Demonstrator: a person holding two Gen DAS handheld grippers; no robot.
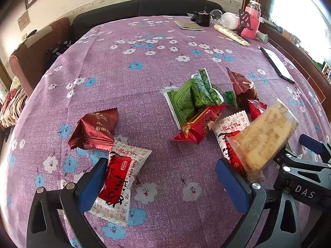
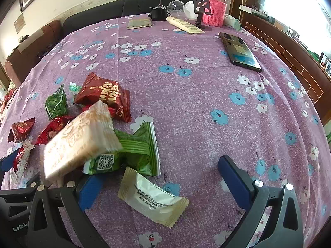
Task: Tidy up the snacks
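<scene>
The table is covered with a purple woven cloth (image 1: 144,66) printed with white and blue flowers. The snacks lie on it in loose groups: crinkled foil packets with zigzag sealed edges. A dark red packet (image 1: 94,129) lies next to a white and red packet (image 1: 119,183). Glossy green packets (image 1: 192,99) are heaped with other red ones.

The left gripper (image 1: 163,183) is spread wide and holds nothing. The right gripper (image 2: 163,183) is also spread wide; a cream white packet (image 2: 152,196) lies flat between its fingers. A pale, blurred beige packet (image 2: 79,142) appears above the pile, near the right gripper's left finger; what supports it cannot be told.

A pink jar (image 2: 215,10), a tube (image 2: 185,24) and a dark phone (image 2: 240,50) stand toward the far edge. The middle of the cloth is open.
</scene>
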